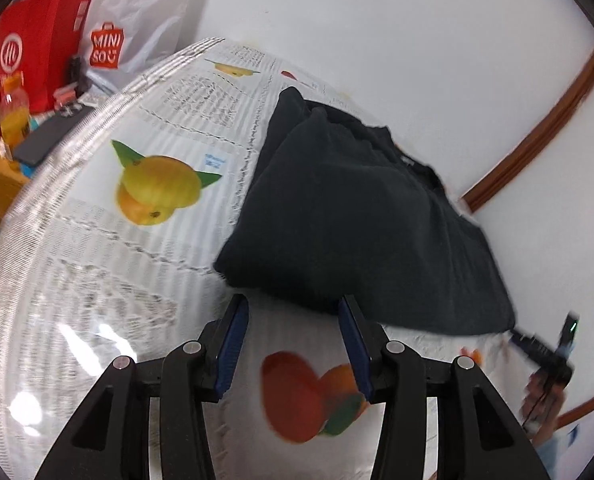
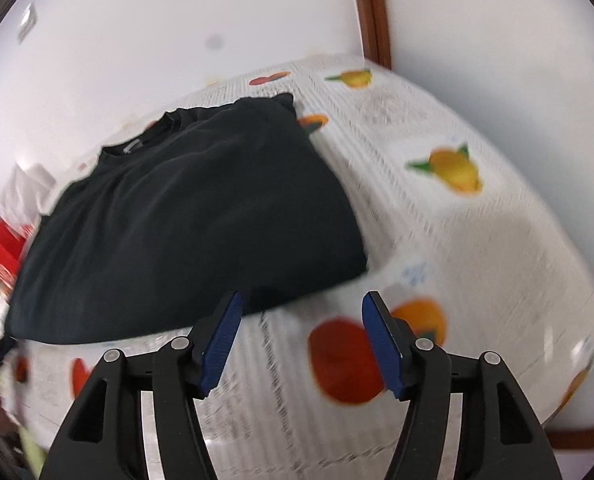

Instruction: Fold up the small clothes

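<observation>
A black T-shirt (image 1: 357, 216) lies folded on a fruit-print tablecloth (image 1: 97, 264). In the left wrist view my left gripper (image 1: 293, 304) hovers just short of the shirt's near edge, jaws apart, nothing between the blue pads. The right gripper (image 1: 545, 348), small and blurred, shows at the shirt's right corner in that same view. In the right wrist view the same black T-shirt (image 2: 193, 220) fills the left half, collar toward the wall. My right gripper (image 2: 301, 300) stands open above the tablecloth (image 2: 457, 260) by the shirt's near right corner, empty.
Red and white shopping bags (image 1: 57, 36), a juice bottle (image 1: 13, 116) and a dark phone (image 1: 45, 140) crowd a side surface at the far left. A white wall with a brown trim strip (image 1: 537, 132) runs right behind the table.
</observation>
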